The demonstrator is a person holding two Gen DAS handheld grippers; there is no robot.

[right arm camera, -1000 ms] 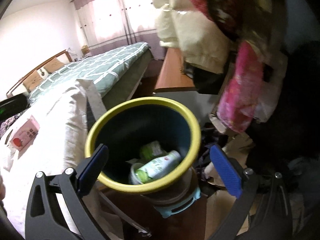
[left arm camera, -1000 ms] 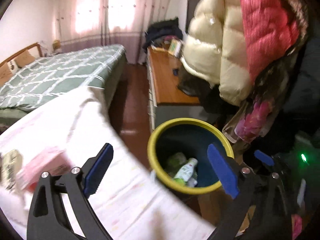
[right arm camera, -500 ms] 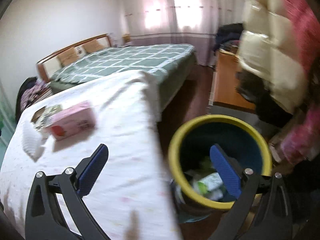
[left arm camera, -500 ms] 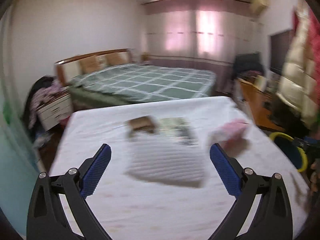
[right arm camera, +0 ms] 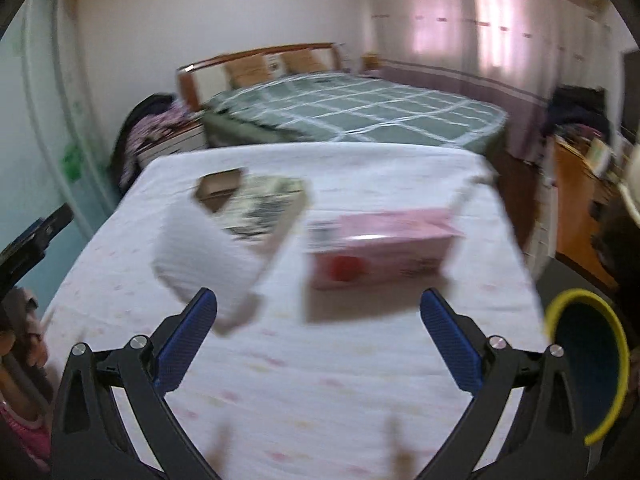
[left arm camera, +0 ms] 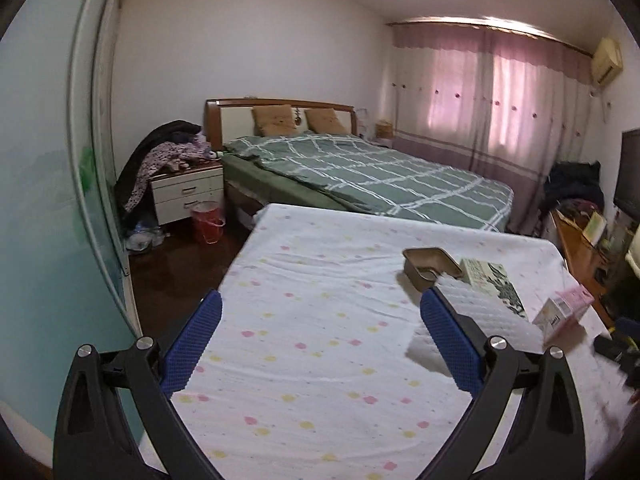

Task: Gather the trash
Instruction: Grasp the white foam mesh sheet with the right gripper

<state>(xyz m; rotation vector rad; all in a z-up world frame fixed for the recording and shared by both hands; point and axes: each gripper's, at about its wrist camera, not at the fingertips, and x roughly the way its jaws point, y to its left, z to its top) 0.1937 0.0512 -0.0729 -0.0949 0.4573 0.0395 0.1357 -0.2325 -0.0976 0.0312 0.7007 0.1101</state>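
Note:
Trash lies on a white dotted sheet [left arm camera: 320,320]: a brown paper tray [left arm camera: 430,266], a printed flat box [left arm camera: 494,286], a white quilted paper wad [left arm camera: 488,320] and a pink carton [left arm camera: 564,312]. My left gripper [left arm camera: 320,340] hovers open over bare sheet, left of the wad. In the blurred right wrist view, the pink carton [right arm camera: 380,248] lies just beyond my open right gripper [right arm camera: 320,336], with the white wad [right arm camera: 208,256] by its left finger, the printed box [right arm camera: 268,204] and brown tray [right arm camera: 220,190] farther back. The yellow-rimmed bin [right arm camera: 588,360] stands at the right.
A green checked bed [left arm camera: 380,176] lies beyond the sheet. A white nightstand [left arm camera: 188,194] with piled clothes and a red basket [left arm camera: 208,222] stand at the left by dark floor. A wooden desk [left arm camera: 580,252] runs along the right. A hand [right arm camera: 24,352] shows at the left edge.
Both grippers have swung left, away from the bin and over the sheet. The bin has left the left wrist view and slid to the right edge of the right wrist view.

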